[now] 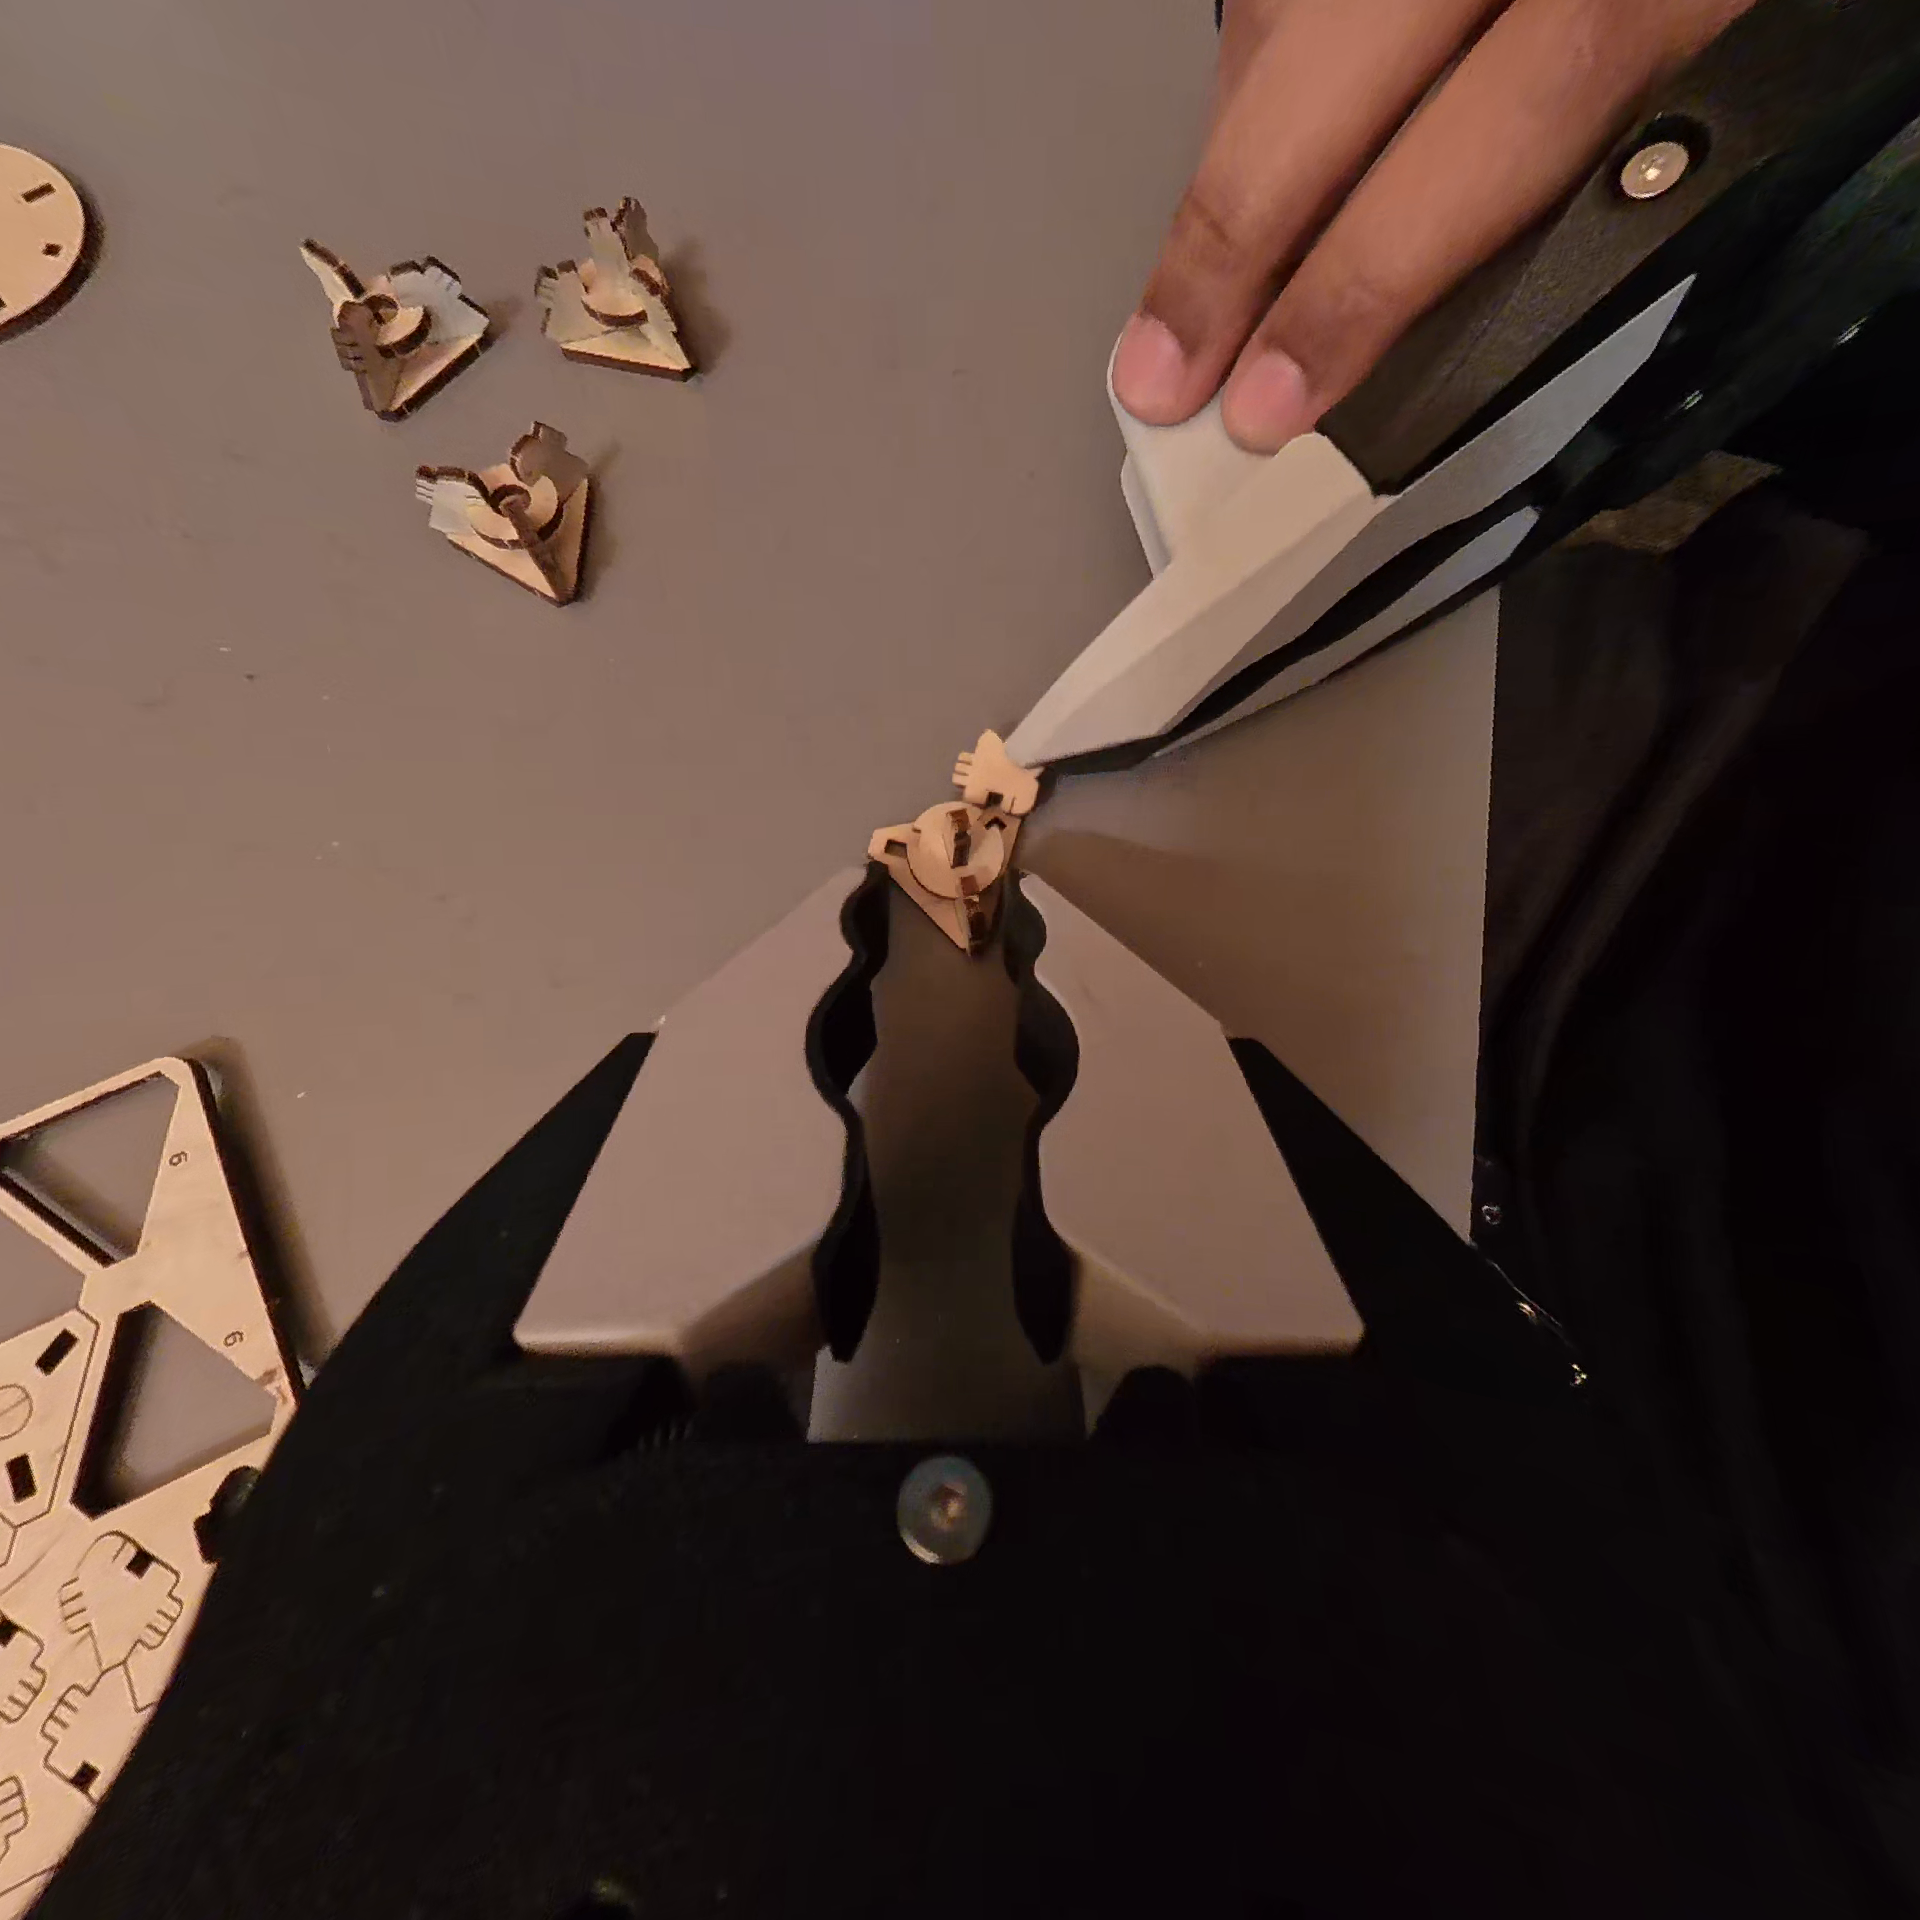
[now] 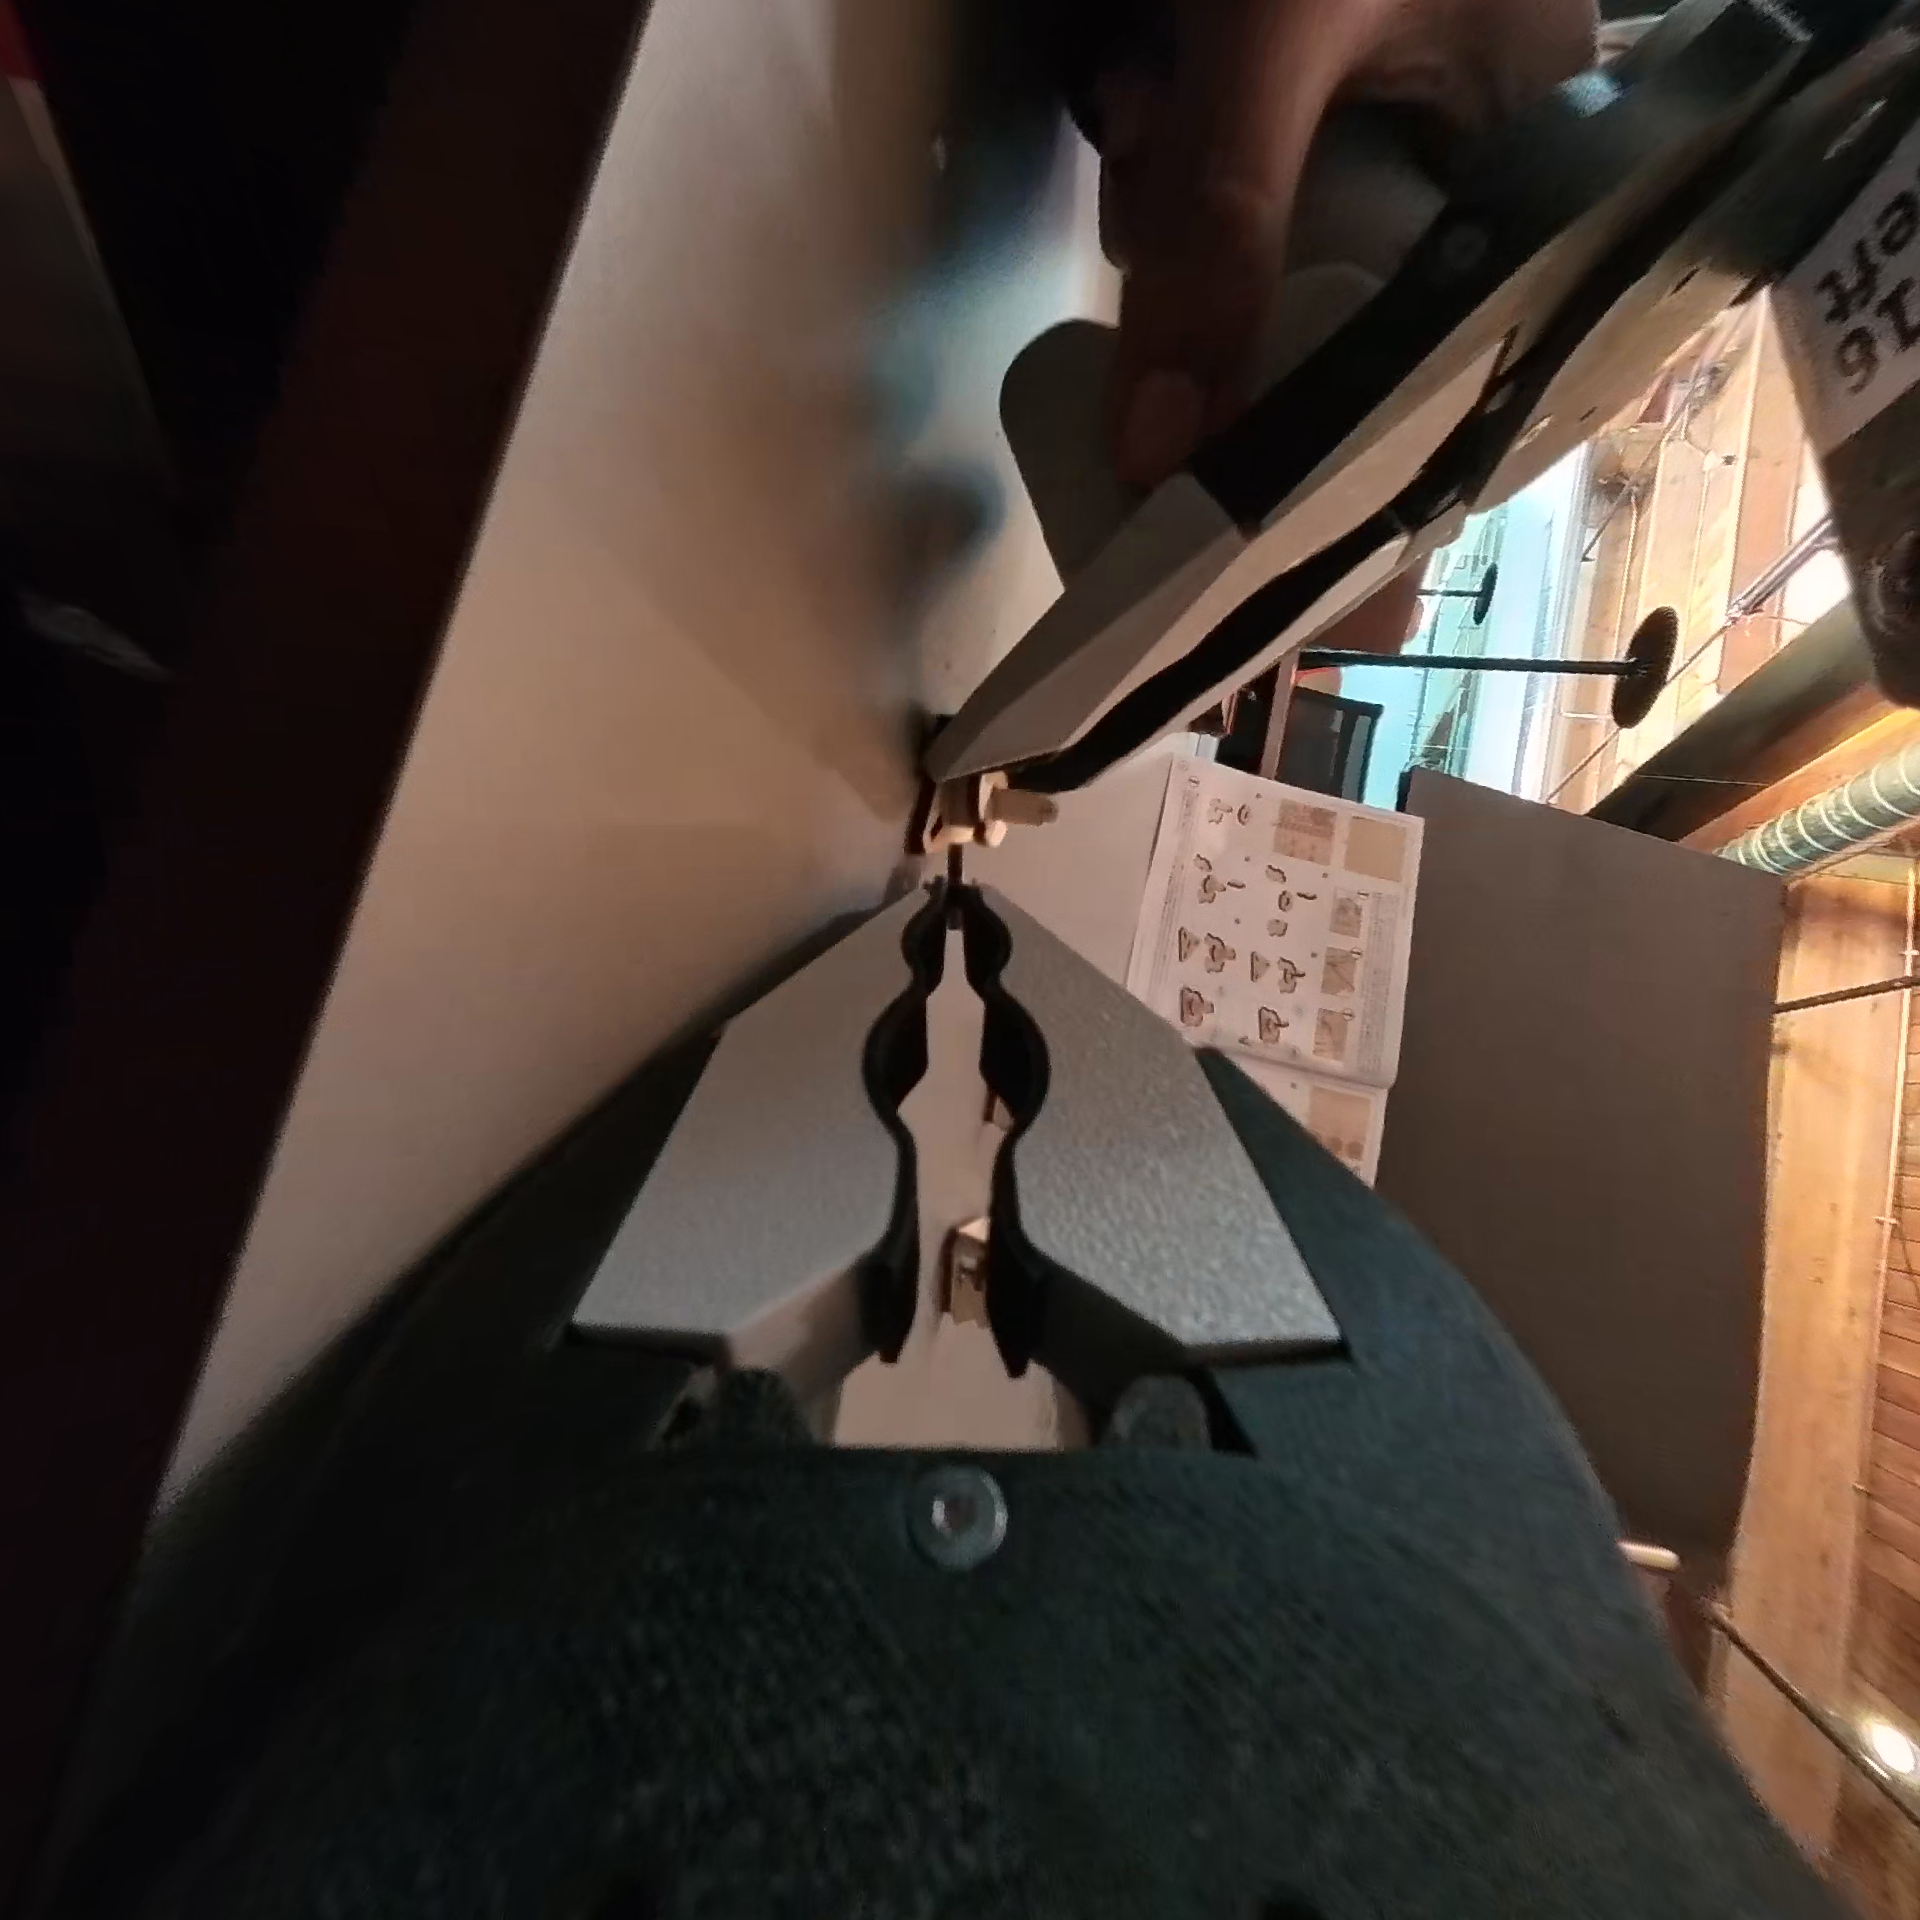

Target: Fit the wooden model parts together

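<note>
In the left wrist view my left gripper [image 1: 940, 894] is shut on a small wooden triangle assembly with a round disc [image 1: 951, 868] and holds it just above the grey table [image 1: 623, 779]. My right gripper [image 1: 1039, 769] comes in from the upper right, shut on a small flat hand-shaped wooden piece [image 1: 992, 779] that touches the assembly's top corner. In the right wrist view my right gripper [image 2: 951, 914] pinches that thin piece edge-on [image 2: 951, 868]. Above it the left gripper [image 2: 961, 779] grips the assembly [image 2: 971, 816].
Three finished wooden triangle assemblies [image 1: 400, 322], [image 1: 618, 296], [image 1: 514, 509] lie at the far left, with a wooden disc [image 1: 31, 239] beyond them. A laser-cut wooden sheet [image 1: 125, 1351] lies at the lower left. The table edge [image 1: 1486, 935] runs close on the right. An instruction sheet [image 2: 1278, 935] lies behind. Less than 4 cm separates the two grippers' tips.
</note>
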{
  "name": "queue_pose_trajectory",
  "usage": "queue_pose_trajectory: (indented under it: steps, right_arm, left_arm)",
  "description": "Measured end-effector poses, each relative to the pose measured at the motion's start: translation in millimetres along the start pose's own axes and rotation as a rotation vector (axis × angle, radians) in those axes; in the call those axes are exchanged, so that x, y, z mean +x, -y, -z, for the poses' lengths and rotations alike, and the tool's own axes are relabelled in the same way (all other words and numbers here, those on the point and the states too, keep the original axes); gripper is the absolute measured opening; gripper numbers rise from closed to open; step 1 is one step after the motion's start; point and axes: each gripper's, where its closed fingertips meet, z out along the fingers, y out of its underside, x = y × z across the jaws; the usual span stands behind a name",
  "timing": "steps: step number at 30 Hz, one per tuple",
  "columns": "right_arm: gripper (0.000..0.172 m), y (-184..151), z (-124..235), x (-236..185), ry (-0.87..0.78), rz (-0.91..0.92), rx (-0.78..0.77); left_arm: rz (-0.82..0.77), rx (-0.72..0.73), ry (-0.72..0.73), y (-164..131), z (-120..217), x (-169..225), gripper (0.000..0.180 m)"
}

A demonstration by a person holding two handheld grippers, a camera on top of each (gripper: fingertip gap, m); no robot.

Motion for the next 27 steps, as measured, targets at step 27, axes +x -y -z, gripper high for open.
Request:
queue_pose_trajectory:
  steps: [27]
  right_arm:
    - [0.002, 7.4, -0.9, 0.6, 0.238, -0.622, 0.056]
  left_arm:
    - [-0.010, -0.004, -0.017, -0.5, -0.8, 2.8, 0.018]
